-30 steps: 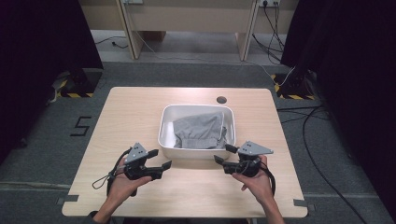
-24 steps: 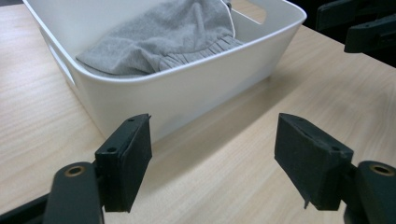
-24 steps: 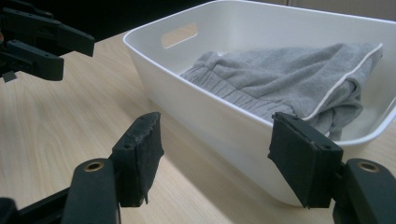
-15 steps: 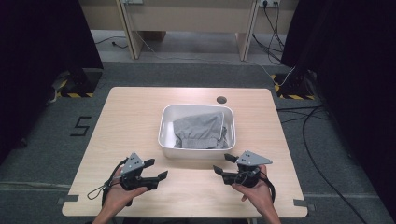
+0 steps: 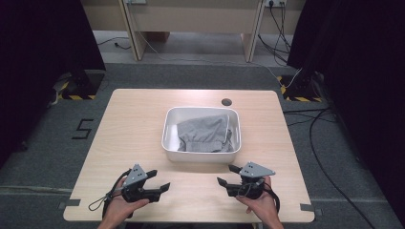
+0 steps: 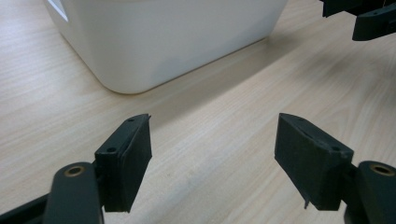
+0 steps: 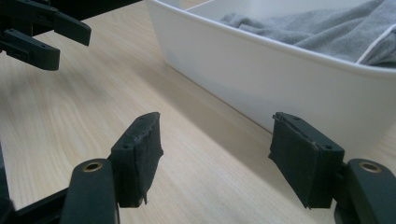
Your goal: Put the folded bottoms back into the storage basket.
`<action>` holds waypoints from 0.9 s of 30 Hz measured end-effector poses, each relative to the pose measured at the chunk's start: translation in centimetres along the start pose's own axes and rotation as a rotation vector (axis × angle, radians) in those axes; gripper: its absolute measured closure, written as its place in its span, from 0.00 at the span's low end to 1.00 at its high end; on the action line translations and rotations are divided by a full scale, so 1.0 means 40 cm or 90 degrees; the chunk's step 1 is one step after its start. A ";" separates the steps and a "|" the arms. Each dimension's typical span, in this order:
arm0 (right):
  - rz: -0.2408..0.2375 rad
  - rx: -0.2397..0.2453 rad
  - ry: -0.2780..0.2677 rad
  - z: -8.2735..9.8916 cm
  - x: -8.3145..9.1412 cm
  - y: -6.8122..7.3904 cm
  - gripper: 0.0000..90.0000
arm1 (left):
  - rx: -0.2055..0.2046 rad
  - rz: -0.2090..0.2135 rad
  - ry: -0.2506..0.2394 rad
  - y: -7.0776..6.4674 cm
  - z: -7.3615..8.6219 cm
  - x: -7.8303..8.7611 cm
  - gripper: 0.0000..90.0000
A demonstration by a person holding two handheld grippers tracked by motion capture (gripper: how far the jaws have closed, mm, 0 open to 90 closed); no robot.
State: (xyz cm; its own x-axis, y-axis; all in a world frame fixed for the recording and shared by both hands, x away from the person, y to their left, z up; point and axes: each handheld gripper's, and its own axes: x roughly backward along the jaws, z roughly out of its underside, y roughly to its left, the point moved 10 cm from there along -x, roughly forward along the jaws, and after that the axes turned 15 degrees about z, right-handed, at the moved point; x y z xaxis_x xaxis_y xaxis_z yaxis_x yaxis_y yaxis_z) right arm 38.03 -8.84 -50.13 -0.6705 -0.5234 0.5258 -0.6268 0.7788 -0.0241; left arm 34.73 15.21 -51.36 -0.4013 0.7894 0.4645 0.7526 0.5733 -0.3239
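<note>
A white tub (image 5: 165, 138) stands in the middle of the wooden table (image 5: 133, 124) with a crumpled grey cloth (image 5: 205, 133) inside it. My left gripper (image 5: 159, 180) lies low near the front edge, left of the tub, jaws open and empty, pointing right. My right gripper (image 5: 228, 174) is near the front edge on the right, open and empty, pointing left. The left gripper (image 6: 215, 119) faces the tub's wall (image 6: 163, 42) over bare wood. The right gripper (image 7: 215, 116) faces the tub (image 7: 280, 70) and the cloth (image 7: 327, 32).
A round cable hole (image 5: 226, 101) sits in the table behind the tub. Cables (image 5: 315, 133) run over the grey floor on the right. A desk frame (image 5: 191, 19) stands behind, and dark curtains (image 5: 43, 47) flank both sides.
Both hands have drawn back from the tub toward the table's front edge and sunk lower. The jaws look the same width, and the tub and cloth have not moved.
</note>
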 end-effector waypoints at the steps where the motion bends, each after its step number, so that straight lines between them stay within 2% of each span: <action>1: -0.002 -0.005 0.001 0.004 0.001 0.002 0.38 | 0.000 0.001 0.001 -0.001 0.004 -0.002 0.30; 11: 0.012 -0.014 0.015 0.058 0.027 -0.009 0.36 | -0.008 0.008 0.017 -0.014 0.033 -0.001 0.30; 20: 0.027 -0.028 0.017 0.087 0.048 -0.011 0.25 | -0.021 0.008 0.047 -0.024 0.076 -0.004 0.28; 24: 0.029 -0.023 0.021 0.095 0.051 -0.006 0.23 | -0.018 0.005 0.060 -0.024 0.096 0.000 0.26; 27: 0.037 -0.012 0.038 0.114 0.058 -0.005 0.22 | -0.016 0.003 0.064 -0.024 0.109 0.005 0.25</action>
State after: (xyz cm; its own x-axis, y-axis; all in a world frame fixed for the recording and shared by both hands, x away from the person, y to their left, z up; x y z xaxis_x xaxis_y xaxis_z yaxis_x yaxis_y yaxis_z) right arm 34.78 -11.78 -52.78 -0.6805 -0.4558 0.5737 -0.5791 0.8143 -0.0399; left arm 31.64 15.77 -54.54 -0.3440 0.7657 0.5435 0.7676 0.5627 -0.3069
